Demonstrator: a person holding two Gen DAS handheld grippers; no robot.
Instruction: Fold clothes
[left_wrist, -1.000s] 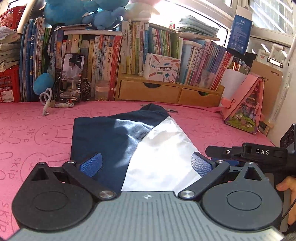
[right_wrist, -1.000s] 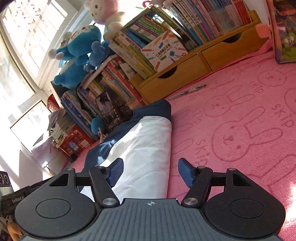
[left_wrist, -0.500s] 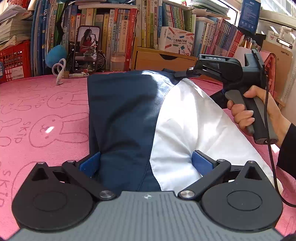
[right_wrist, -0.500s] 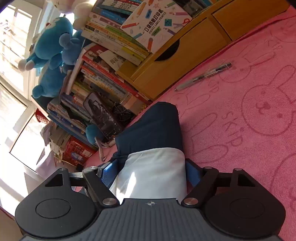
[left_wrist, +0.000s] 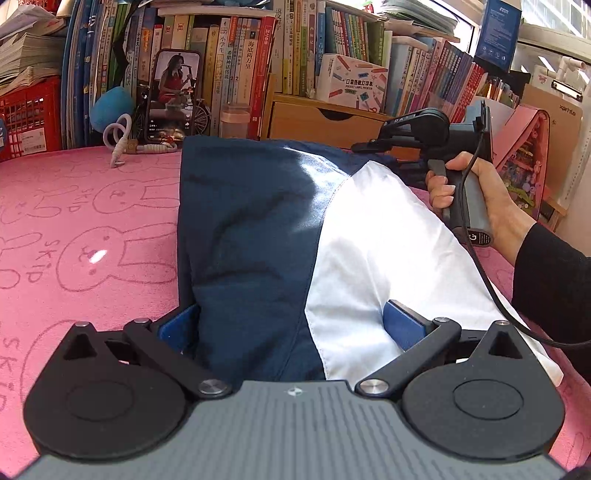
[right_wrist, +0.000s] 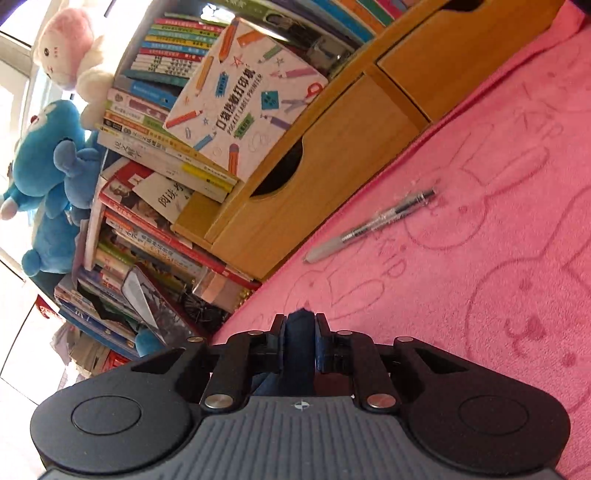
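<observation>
A navy and white garment (left_wrist: 280, 229) lies folded lengthwise on the pink rabbit-print cloth (left_wrist: 85, 229). My left gripper (left_wrist: 291, 325) is open, its blue pads on either side of the garment's near end. My right gripper (right_wrist: 300, 334) is shut on the navy far end of the garment (right_wrist: 299, 347), tilted low over the cloth. It also shows in the left wrist view (left_wrist: 373, 146), held by a hand at the garment's far right corner.
A wooden drawer unit (left_wrist: 317, 118) and rows of books (left_wrist: 258, 55) stand behind the garment. A phone (left_wrist: 173, 94) leans at the back left. A pen (right_wrist: 369, 225) lies on the cloth near the drawers. A pink triangular case (left_wrist: 524, 166) stands at right.
My right gripper moved forward to the garment's far end and shut on the navy fabric. My left gripper moved in so the garment's near end lies between its open fingers.
</observation>
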